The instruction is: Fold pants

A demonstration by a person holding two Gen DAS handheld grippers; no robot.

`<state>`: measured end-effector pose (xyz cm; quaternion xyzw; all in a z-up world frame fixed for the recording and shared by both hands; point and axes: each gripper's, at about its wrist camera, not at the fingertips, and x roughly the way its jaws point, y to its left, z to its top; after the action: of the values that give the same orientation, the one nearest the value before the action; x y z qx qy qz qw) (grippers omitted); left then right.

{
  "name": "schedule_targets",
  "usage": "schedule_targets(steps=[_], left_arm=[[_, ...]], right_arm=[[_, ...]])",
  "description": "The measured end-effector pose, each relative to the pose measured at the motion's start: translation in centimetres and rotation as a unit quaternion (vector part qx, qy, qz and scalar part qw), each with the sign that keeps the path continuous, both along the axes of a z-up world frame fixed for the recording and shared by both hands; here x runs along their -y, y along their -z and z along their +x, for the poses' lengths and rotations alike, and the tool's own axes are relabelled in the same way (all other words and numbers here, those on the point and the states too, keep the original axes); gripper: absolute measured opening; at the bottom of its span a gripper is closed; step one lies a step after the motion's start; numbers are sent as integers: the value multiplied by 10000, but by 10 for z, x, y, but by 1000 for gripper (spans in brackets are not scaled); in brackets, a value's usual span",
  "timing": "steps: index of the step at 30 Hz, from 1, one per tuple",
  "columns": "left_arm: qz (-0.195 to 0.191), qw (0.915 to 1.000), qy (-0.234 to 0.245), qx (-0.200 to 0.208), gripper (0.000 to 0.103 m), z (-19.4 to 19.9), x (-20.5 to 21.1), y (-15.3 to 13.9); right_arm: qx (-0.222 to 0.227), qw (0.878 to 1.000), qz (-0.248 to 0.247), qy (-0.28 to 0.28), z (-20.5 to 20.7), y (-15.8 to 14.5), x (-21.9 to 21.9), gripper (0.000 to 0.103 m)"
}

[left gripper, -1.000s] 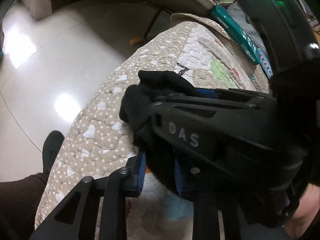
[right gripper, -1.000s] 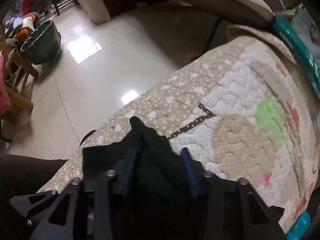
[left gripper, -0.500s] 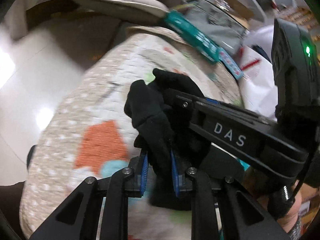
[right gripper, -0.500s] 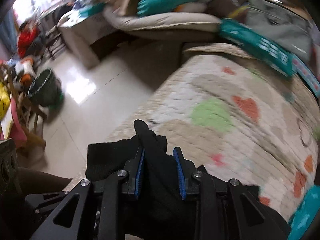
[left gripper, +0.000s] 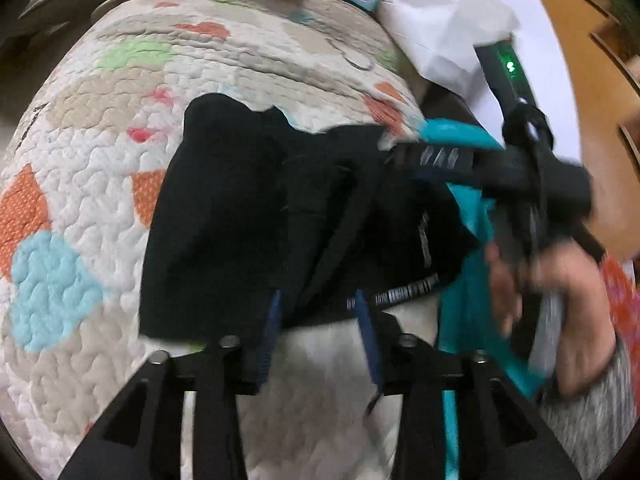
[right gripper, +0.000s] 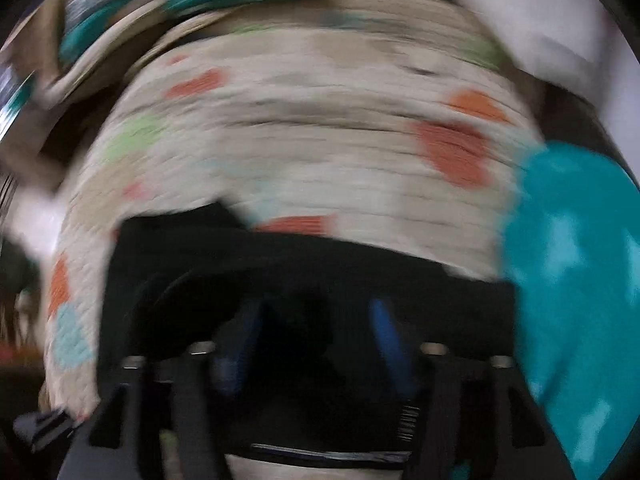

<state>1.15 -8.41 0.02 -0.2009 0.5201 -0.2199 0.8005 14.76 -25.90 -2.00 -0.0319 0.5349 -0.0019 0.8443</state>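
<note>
Pants (left gripper: 224, 216): black, soft and matte; we see them bunched in a rough rectangle on the quilt (left gripper: 80, 128), with a striped waistband edge near the front.
Quilt: padded, pebbly stitching, with orange, green and light-blue patches; it curves away at the sides.
Left tool (left gripper: 318, 320): blue-padded fingers set apart; dark cloth lies between them, and we judge nothing is pinched.
Right tool (right gripper: 316, 332): blurred; its fingers look spread over black cloth, but we cannot tell whether it grips.
Teal cloth (right gripper: 576, 300): smooth, just beside the pants on the right.
Risk: we think the limp fold could slump open or lie crooked, since the layers are uneven and the quilt is rounded.
Risk: the right tool could snag the teal cloth.
</note>
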Motion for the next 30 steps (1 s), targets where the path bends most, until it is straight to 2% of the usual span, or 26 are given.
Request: schedule_targets(steps=[1, 3, 5, 6, 8, 10, 11, 12, 14, 16, 18, 20, 22, 25, 28, 30], left_arm=[[-22, 10000, 35, 6, 41, -6, -7, -1], [-40, 9999, -129, -42, 41, -13, -23, -1], [-104, 9985, -509, -157, 41, -14, -46, 2], [-142, 9971, -707, -229, 42, -9, -54, 4], [-230, 9926, -1118, -404, 42, -7, -75, 11], [-203, 9897, -1338, -459, 42, -4, -85, 16], [-149, 9888, -1414, -455, 42, -3, -88, 17], [-76, 9881, -1470, -449, 42, -2, -89, 17], [-13, 9876, -1508, -446, 43, 0, -91, 18], [27, 9881, -1485, -411, 44, 5, -91, 19], [60, 9890, -1437, -353, 45, 14, -87, 22], [73, 9900, -1373, -315, 46, 21, -82, 26], [79, 9913, -1276, -300, 47, 30, -74, 32], [88, 9935, -1074, -358, 47, 46, -58, 46], [188, 9955, -876, -302, 48, 51, -43, 52], [308, 9962, -796, -175, 49, 50, -36, 52]], right_arm=[[217, 9989, 30, 407, -3, -8, 18, 75], [715, 9936, 278, 826, -11, -26, 36, 75], [1181, 9856, 938, 761, -23, -42, 39, 69], [1290, 9822, 1257, 532, -27, -48, 31, 68], [1272, 9733, 1884, -314, -33, -51, -2, 67], [879, 9662, 2188, -1040, -37, -39, -40, 67], [675, 9648, 2228, -1226, -38, -29, -52, 67], [456, 9650, 2209, -1338, -39, -18, -62, 67], [-38, 9741, 1883, -1254, -35, 10, -72, 66], [-448, 9905, 1113, -678, -26, 39, -61, 66], [-508, 9959, 730, -176, -22, 47, -43, 66], [-298, 9942, 1029, -99, -23, 34, -36, 66], [62, 9917, 1218, -398, -18, 11, -45, 66], [247, 9869, 1225, -1022, -5, -8, -72, 73], [220, 9826, 1047, -1521, 11, -8, -108, 77], [-107, 9794, 971, -1769, 26, 7, -135, 77]])
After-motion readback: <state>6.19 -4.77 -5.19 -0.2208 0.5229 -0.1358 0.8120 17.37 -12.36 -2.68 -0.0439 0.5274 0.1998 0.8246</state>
